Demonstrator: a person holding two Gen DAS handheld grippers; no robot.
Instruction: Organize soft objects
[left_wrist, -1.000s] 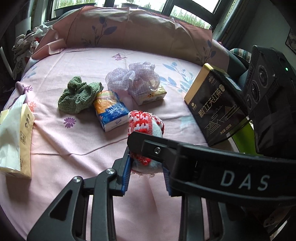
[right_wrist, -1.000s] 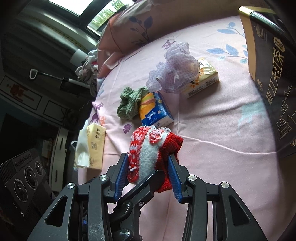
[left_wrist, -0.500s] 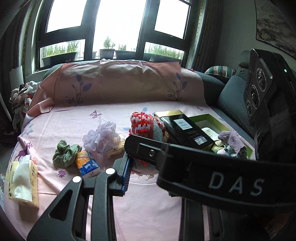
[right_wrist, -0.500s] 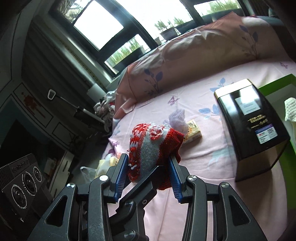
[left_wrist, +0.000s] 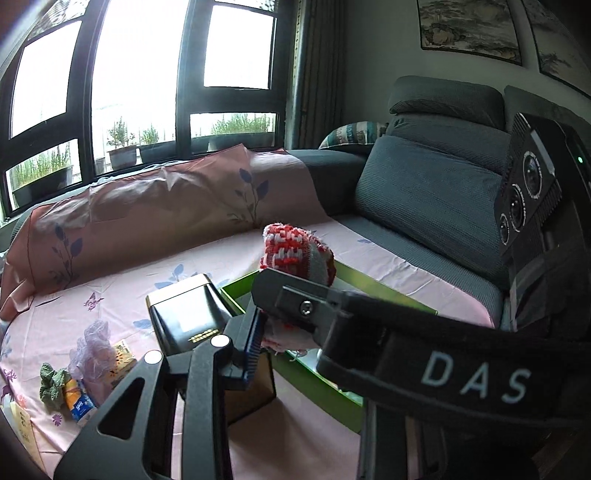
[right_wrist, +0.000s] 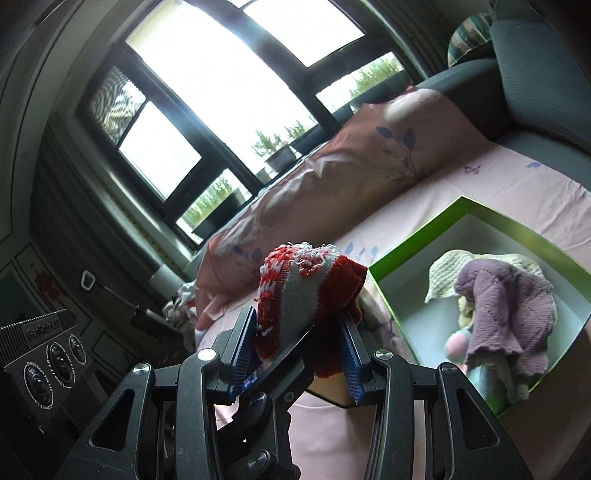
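Red-and-white knit, a sock (right_wrist: 306, 291) with a grey band, is pinched from both sides at once: the right gripper (right_wrist: 299, 350) clamps it between its blue pads (right_wrist: 243, 347), and the left gripper (left_wrist: 284, 325) grips the same bundle, its one visible blue pad (left_wrist: 253, 343) pressed against the fabric's lower edge while the other finger is hidden behind the right gripper's black arm, which crosses the left view. The sock is held in the air above a pink sheet (left_wrist: 122, 291) printed with blue leaves. In the right view it hangs just beside the near corner of a green box (right_wrist: 417, 240) with a white inside, where a mauve knit (right_wrist: 509, 306) lies over a cream knit (right_wrist: 450, 277), with something pale pink showing beneath them. In the left view a black carton (left_wrist: 188, 314) with a gold rim stands touching or just beside the box's left edge. Well off to the left on the sheet lie a lilac mesh puff (left_wrist: 92, 343), a yellow tissue pack (left_wrist: 123, 356) half under it, a green knit (left_wrist: 51, 384) and a blue-and-orange pack (left_wrist: 77, 402), close together. A grey sofa (left_wrist: 424, 192) runs behind the sheet, with dark-framed windows (left_wrist: 140, 77) beyond.
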